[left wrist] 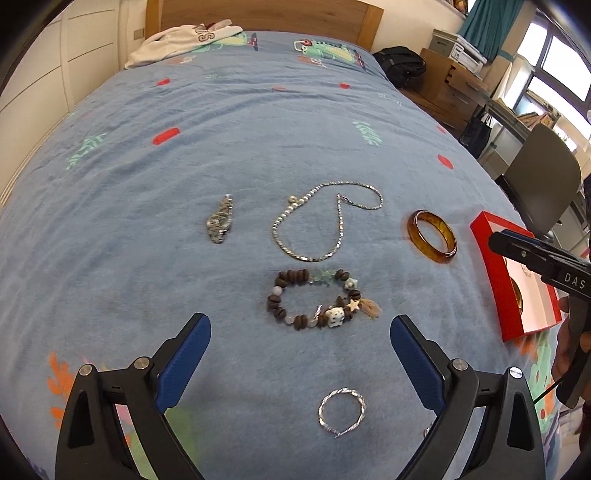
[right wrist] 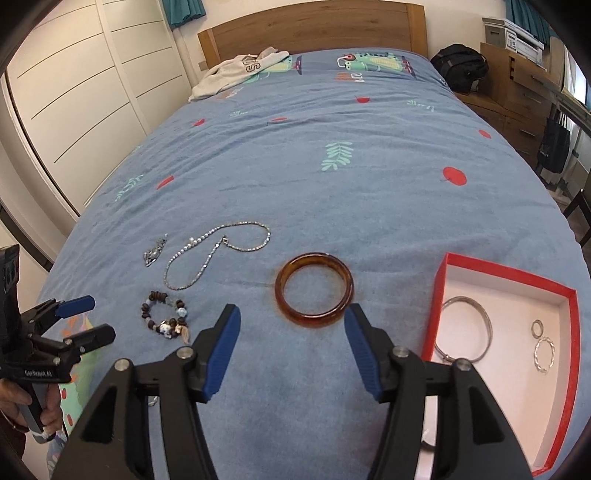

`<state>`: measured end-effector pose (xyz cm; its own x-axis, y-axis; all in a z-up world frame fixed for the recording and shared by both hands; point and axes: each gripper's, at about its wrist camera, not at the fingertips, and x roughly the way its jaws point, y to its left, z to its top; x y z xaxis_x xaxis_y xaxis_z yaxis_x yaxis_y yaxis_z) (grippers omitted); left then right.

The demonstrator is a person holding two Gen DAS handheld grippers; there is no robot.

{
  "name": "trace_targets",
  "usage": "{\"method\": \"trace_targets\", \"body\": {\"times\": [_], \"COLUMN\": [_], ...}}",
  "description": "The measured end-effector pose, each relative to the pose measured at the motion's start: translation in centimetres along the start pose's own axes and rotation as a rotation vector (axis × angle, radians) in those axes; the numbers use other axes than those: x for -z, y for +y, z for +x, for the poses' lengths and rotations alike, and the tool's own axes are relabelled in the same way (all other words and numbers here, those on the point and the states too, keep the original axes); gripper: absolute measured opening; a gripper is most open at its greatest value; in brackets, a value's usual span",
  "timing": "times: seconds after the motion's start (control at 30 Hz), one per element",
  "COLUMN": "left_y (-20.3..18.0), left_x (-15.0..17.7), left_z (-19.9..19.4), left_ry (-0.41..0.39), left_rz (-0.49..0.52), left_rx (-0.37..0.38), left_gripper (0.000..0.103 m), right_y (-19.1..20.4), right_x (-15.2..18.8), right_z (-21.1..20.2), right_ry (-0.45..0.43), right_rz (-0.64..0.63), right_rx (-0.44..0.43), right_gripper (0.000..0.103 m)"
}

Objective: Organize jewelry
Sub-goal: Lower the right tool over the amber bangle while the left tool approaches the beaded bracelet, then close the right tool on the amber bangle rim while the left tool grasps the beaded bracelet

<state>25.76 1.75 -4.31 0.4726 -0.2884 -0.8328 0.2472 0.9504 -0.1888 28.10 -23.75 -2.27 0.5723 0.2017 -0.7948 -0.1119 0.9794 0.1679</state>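
Note:
On the blue bedspread lie a watch [left wrist: 220, 220], a silver chain necklace [left wrist: 325, 221], an amber bangle [left wrist: 431, 236], a brown beaded bracelet [left wrist: 317, 303] and a twisted silver ring [left wrist: 341, 411]. My left gripper [left wrist: 300, 334] is open and empty, just short of the beaded bracelet, with the silver ring between its arms. My right gripper [right wrist: 292, 325] is open and empty, right before the amber bangle [right wrist: 314, 288]. The red box [right wrist: 506, 280] to its right holds a silver bangle [right wrist: 466, 328] and two small rings [right wrist: 544, 352].
A white garment [right wrist: 240, 72] lies near the wooden headboard [right wrist: 314, 26]. White wardrobes [right wrist: 74, 92] stand to the left. A black bag [right wrist: 460, 66], wooden drawers [right wrist: 517, 85] and a chair [left wrist: 543, 177] stand to the right of the bed.

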Motion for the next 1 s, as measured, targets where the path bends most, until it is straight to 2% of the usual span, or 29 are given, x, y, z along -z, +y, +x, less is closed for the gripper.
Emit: {"method": "trace_targets", "body": {"times": [0.27, 0.5, 0.6, 0.67, 0.77, 1.0], "left_y": [-1.5, -1.4, -1.2, -1.1, -1.1, -1.3], "left_x": [-0.7, -0.9, -0.9, -0.9, -1.1, -1.4], "left_z": [4.0, 6.5, 7.1, 7.4, 7.6, 7.9], "left_ry": [0.050, 0.075, 0.081, 0.083, 0.080, 0.074], "left_rz": [0.023, 0.019, 0.021, 0.026, 0.029, 0.026], "left_rx": [0.015, -0.027, -0.044, -0.050, -0.051, -0.045], "left_gripper": [0.097, 0.096, 0.093, 0.085, 0.081, 0.081], "right_y": [-1.0, -1.5, -1.6, -1.6, -1.7, -1.6], "right_x": [-0.9, -1.2, -1.3, -1.4, -1.6, -2.1], "right_z": [3.7, 6.4, 7.5, 8.3, 8.9, 8.4], "right_ry": [0.064, 0.105, 0.123, 0.132, 0.133, 0.116], "right_rz": [0.042, 0.059, 0.060, 0.061, 0.066, 0.064], "right_rx": [0.029, 0.042, 0.045, 0.045, 0.032, 0.000], "right_gripper": [0.061, 0.062, 0.062, 0.064, 0.066, 0.067]}}
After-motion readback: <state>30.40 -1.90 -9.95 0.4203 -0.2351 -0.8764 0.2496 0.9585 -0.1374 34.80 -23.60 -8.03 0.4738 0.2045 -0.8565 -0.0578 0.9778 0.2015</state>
